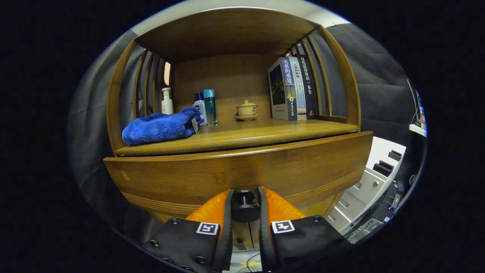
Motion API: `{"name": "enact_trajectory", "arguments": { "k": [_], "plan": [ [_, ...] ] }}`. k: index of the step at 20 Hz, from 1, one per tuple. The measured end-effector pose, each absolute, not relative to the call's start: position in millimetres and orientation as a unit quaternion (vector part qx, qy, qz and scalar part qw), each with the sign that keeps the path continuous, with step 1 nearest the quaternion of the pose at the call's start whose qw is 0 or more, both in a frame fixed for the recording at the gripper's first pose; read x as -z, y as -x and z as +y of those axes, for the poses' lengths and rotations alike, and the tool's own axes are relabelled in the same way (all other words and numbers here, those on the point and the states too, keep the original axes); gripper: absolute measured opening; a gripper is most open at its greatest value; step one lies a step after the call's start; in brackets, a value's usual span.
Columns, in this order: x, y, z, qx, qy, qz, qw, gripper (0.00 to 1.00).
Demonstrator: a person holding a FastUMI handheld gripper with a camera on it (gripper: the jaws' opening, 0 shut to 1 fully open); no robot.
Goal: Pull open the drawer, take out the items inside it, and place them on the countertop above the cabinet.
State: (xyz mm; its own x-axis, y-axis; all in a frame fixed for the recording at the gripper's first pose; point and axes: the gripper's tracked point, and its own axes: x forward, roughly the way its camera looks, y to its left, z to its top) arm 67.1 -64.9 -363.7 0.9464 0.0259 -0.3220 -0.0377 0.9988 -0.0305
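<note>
Closing on the small dark round knob (pixel 244 206) of the brown wooden drawer front (pixel 242 170), just below the countertop (pixel 246 137): hand-held gripper (pixel 244 212), fingers pinching the knob from both sides. Likely sliding stiffly and weightily; knob being the only sound hold. Hiding its contents behind the closed front; blue plush towel (pixel 159 129) lying above.

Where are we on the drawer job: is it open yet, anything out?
Early. The gripper has its fingers on either side of the dark drawer knob, seemingly gripping it. The drawer front looks about shut; its inside is hidden. The blue towel lies on the countertop, origin unclear. Left: pull it open, empty it.
</note>
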Motion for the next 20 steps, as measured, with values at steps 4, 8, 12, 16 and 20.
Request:
{"name": "enact_trajectory", "arguments": {
  "k": [4,8,12,16,20],
  "plan": [
    [361,-37,-68,-0.016,0.022,0.167,0.986,0.37],
    [363,-8,-72,-0.012,0.016,0.181,0.983,0.37],
    [361,12,-74,-0.001,0.009,0.181,0.983,0.37],
    [361,26,-75,0.002,0.015,0.188,0.982,0.38],
    [361,37,-75,0.005,0.005,0.194,0.981,0.38]
  ]
}}
